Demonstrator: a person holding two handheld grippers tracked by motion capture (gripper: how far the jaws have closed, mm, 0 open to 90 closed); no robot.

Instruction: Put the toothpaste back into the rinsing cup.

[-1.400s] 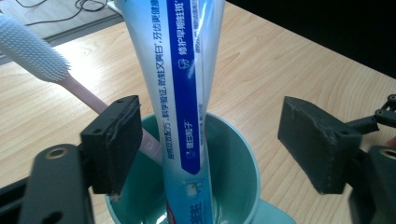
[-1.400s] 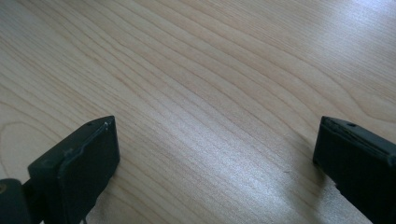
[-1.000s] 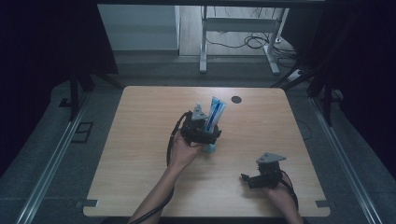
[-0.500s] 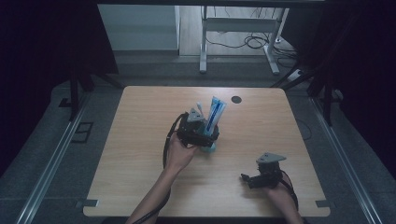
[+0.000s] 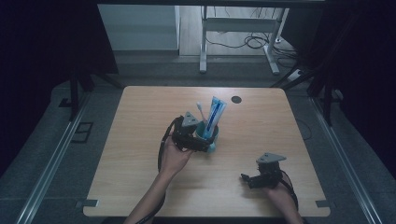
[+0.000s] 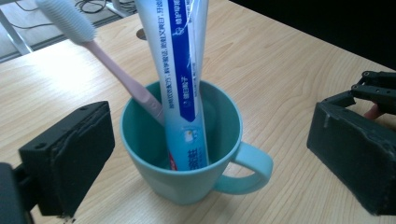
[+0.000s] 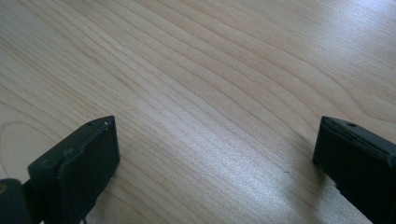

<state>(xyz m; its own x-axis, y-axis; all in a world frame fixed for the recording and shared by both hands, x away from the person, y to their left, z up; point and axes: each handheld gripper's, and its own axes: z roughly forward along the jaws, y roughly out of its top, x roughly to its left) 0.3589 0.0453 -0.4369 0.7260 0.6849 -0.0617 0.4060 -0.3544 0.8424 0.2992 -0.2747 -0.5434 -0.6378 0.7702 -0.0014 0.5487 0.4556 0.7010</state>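
A teal mug (image 6: 187,158) (image 5: 208,135) stands upright near the middle of the wooden table (image 5: 140,140). It holds a blue-and-white toothpaste tube (image 6: 180,70) (image 5: 216,114) and a pink toothbrush (image 6: 102,51) (image 5: 200,111) with a white head. My left gripper (image 6: 210,149) (image 5: 198,140) is open, its jaws on either side of the mug, clear of its walls. The mug's handle (image 6: 250,170) points toward the right jaw. My right gripper (image 7: 219,163) (image 5: 250,179) is open above bare wood near the front right of the table.
A small dark round hole (image 5: 236,99) sits in the tabletop at the far edge. Beyond the table stand a white desk frame (image 5: 238,42) and loose cables (image 5: 252,42) on the floor. Black curtains hang on both sides.
The left gripper has shifted slightly back toward the person with its jaws around the mug. The right gripper has stayed in place.
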